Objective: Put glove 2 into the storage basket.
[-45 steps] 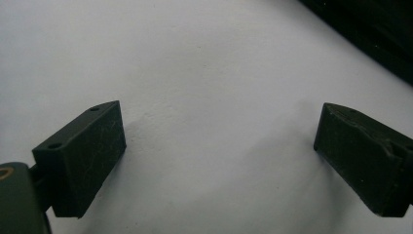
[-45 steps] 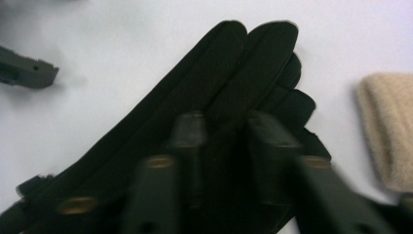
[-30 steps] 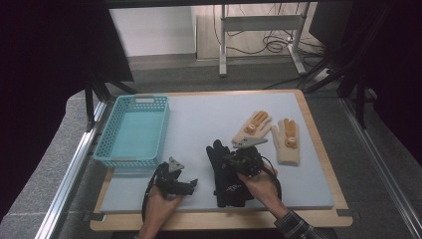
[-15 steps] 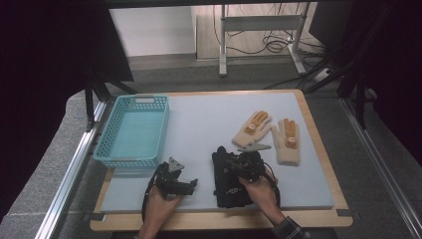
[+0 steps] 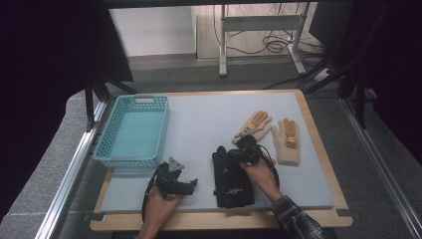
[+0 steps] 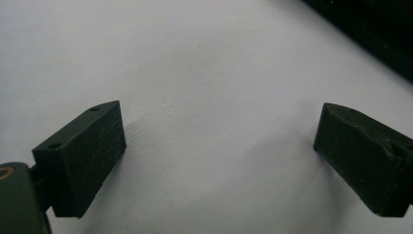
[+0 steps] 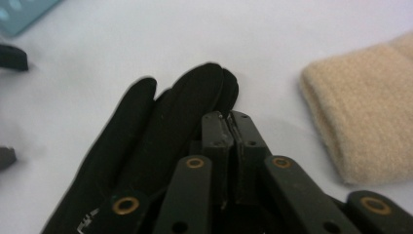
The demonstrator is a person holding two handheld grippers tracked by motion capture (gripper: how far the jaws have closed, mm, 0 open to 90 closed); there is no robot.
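Note:
A black glove [image 5: 231, 180] [image 7: 160, 126] lies flat on the white mat near the front edge, fingers pointing away. My right gripper [image 5: 225, 155] [image 7: 229, 119] rests on its finger end. The jaws have just been closing and now stand pressed together, with no fabric showing between them. Two tan gloves lie to the right of it, one [image 5: 256, 123] slanted and one [image 5: 287, 142] straight; a tan cuff [image 7: 360, 126] sits close by in the right gripper view. My left gripper [image 5: 191, 185] [image 6: 219, 161] hovers low over bare mat left of the black glove, open and holding nothing.
A light blue mesh basket [image 5: 134, 160] stands at the mat's left, with nothing inside. The mat [image 5: 199, 119] lies on a wooden board [image 5: 318, 129]. A table frame and cables stand beyond the far edge.
The right hand has shifted right and down along the black glove, which was raised at its finger end and now lies flat. The left hand has kept still.

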